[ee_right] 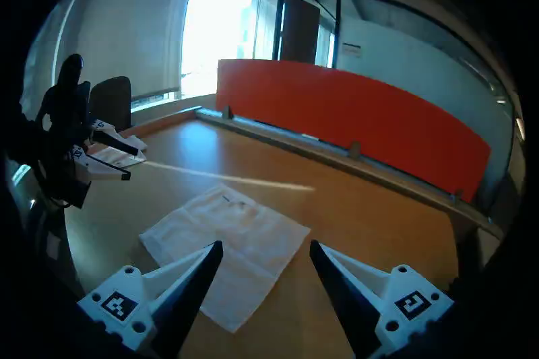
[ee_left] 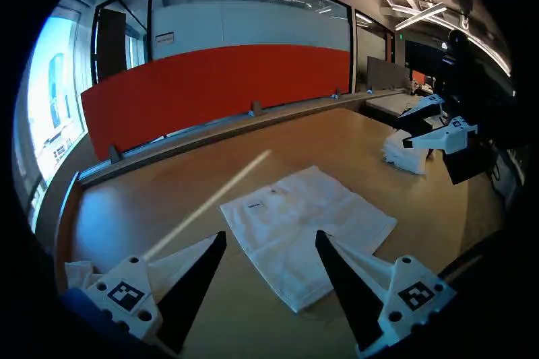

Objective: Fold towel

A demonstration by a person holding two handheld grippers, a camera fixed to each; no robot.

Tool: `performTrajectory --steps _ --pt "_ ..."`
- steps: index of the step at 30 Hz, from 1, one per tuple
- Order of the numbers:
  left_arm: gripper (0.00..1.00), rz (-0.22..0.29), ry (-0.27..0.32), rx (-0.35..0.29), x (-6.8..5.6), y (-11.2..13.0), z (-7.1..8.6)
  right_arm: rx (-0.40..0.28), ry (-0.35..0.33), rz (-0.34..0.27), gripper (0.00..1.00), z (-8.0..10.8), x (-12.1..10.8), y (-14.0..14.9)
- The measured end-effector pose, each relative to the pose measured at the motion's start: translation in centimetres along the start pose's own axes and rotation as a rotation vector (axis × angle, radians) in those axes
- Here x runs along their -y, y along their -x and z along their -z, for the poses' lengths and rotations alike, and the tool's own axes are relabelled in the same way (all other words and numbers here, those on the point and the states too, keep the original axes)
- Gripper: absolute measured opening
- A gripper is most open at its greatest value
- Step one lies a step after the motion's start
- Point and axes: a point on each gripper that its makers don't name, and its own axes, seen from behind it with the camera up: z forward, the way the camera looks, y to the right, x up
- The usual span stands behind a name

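Office interior: a wooden bench [ee_left: 377,130] bounded along its far edge by an orange partition [ee_left: 215,89], with glazing above it and a bright window [ee_right: 219,29] to one side. The towel [ee_left: 303,224], white, lies spread flat near the middle of the bench, with one edge toward each of my grippers and no raised fold visible on it. My left gripper [ee_left: 269,234] is released, its two fingers wide apart with nothing between them, and it is held above the bench just short of the towel's near edge. My right gripper [ee_right: 265,243] is likewise released and empty, facing the towel from the opposite side. A stack of folded white cloths [ee_left: 406,153] sits well apart from the towel, toward the right gripper's end of the bench.

Step in hand, as I judge it: the approach before the first fold, since the towel lies flat and ungrasped. The next move calls for lowering each gripper to a corner along one edge and clenching on the cloth rather than the bench. Both corners must then rise together and travel level to the opposite edge, so that the edges meet squarely.
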Motion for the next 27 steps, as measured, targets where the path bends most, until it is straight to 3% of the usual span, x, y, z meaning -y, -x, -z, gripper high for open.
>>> performTrajectory --steps 18,27 --pt "0.98 -0.019 0.075 0.108 -2.6 6.6 -3.4 0.126 -0.044 0.006 1.00 -3.4 1.6 8.1" --pt "0.98 -0.009 0.086 0.177 -2.7 10.1 -4.7 0.186 -0.072 0.016 1.00 -4.6 2.5 11.5"
